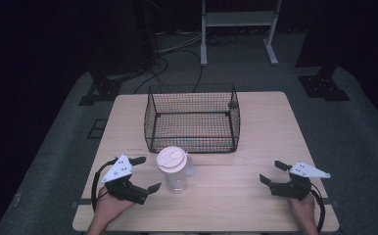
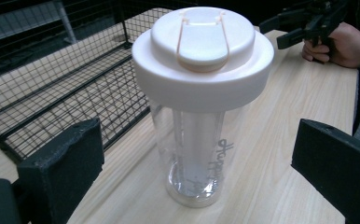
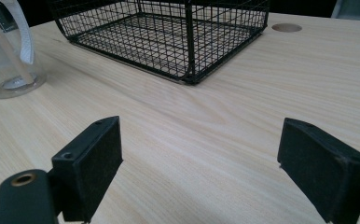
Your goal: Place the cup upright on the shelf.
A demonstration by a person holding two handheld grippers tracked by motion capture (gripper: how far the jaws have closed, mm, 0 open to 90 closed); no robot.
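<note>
On the counter (image 1: 255, 191), from above, a clear tumbler (image 1: 173, 171) stands upright before my wire basket (image 1: 192, 117), just beside my released left tongs (image 1: 144, 174); right tongs (image 1: 271, 172) released, well apart. Left gripper view: tumbler's script unreadable. Right gripper view: basket holds nothing.

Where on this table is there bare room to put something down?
Bare wood lies between the clear tumbler and the right hand-held gripper, and right of the wire basket. It is crowded around the tumbler, with the left hand-held gripper beside it.
</note>
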